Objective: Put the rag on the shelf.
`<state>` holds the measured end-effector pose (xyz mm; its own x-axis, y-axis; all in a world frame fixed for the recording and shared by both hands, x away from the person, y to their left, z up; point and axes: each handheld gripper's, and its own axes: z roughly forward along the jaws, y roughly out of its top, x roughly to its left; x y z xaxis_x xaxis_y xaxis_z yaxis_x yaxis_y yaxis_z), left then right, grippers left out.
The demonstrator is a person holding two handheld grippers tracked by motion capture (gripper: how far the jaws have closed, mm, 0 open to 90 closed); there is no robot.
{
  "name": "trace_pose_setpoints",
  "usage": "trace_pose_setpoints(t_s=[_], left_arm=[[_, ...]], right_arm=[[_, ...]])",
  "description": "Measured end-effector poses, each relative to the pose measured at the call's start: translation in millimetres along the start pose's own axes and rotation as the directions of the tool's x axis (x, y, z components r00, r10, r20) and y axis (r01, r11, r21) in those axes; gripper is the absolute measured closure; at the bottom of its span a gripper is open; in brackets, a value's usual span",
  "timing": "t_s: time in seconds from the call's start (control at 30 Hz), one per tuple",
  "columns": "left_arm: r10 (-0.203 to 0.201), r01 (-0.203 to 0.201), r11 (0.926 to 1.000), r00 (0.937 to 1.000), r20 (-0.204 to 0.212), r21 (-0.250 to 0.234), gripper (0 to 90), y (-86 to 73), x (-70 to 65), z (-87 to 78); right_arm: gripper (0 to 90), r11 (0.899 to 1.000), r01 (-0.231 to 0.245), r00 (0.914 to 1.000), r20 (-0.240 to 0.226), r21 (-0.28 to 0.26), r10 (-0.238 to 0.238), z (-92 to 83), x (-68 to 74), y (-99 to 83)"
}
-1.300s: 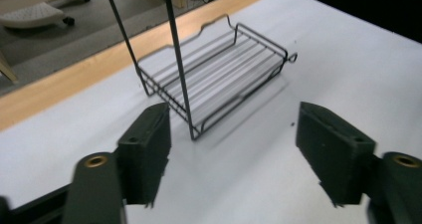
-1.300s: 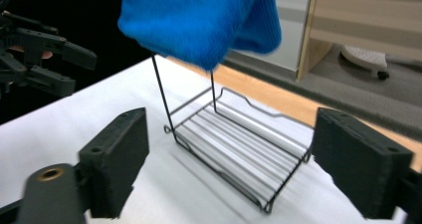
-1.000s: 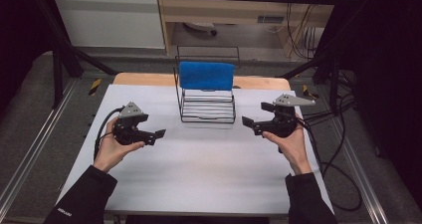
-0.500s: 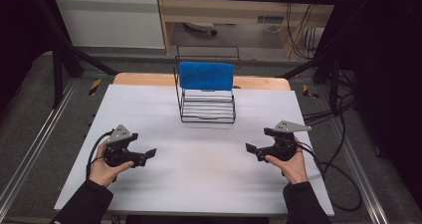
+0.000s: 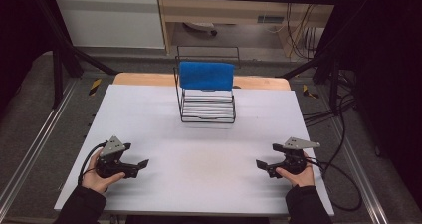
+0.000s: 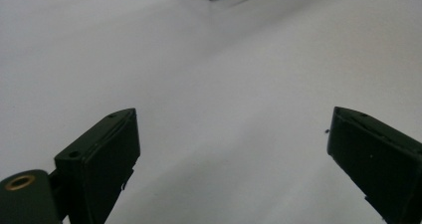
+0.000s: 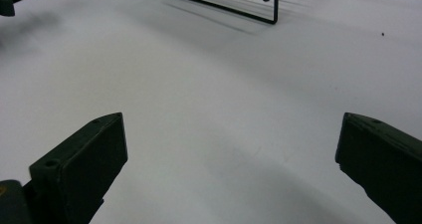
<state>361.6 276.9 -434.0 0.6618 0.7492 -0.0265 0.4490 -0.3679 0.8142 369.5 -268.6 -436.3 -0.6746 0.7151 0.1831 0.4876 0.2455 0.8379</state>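
- Presently, the left gripper (image 5: 143, 163) is held low over the near left part of the table (image 5: 209, 149), well short of the rack (image 5: 207, 104); in its own view the jaws are spread wide with nothing between them.
- The right gripper (image 5: 260, 164) is held low at the near right, also well apart from the rack; its jaws are likewise wide and empty.
- The rack is seen standing upright at the far middle of the table, with a blue cloth (image 5: 206, 75) draped over its top rail.
- Risk is judged in the long reach to the rack: a low approach could catch the wire base and push the light frame toward the far edge.
- If the cloth is pulled by one gripper only, the rack could be tipped or dragged with it.
- A shallow pinch on the cloth could slip, leaving it bunched on the rail.
- The trailing cables could be snagged on the table's edge during the reach.
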Motion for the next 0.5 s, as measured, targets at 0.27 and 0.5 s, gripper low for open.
trace_pose_setpoints(t_s=[0.27,0.5], left_arm=[[-0.004,0.004,0.9998,1.0,0.0,0.017,6.5,-9.6,0.3,0.5],[-0.005,0.005,0.9998,1.0,0.001,0.018,6.5,-11.7,0.6,-0.1]], right_arm=[[0.7,1.0,0.007,0.9998,0.019,0.029,-0.007,-3.8,-2.3,-11.0],[0.8,0.999,0.013,0.9996,0.024,0.05,-0.015,-1.4,-0.8,-12.7]])
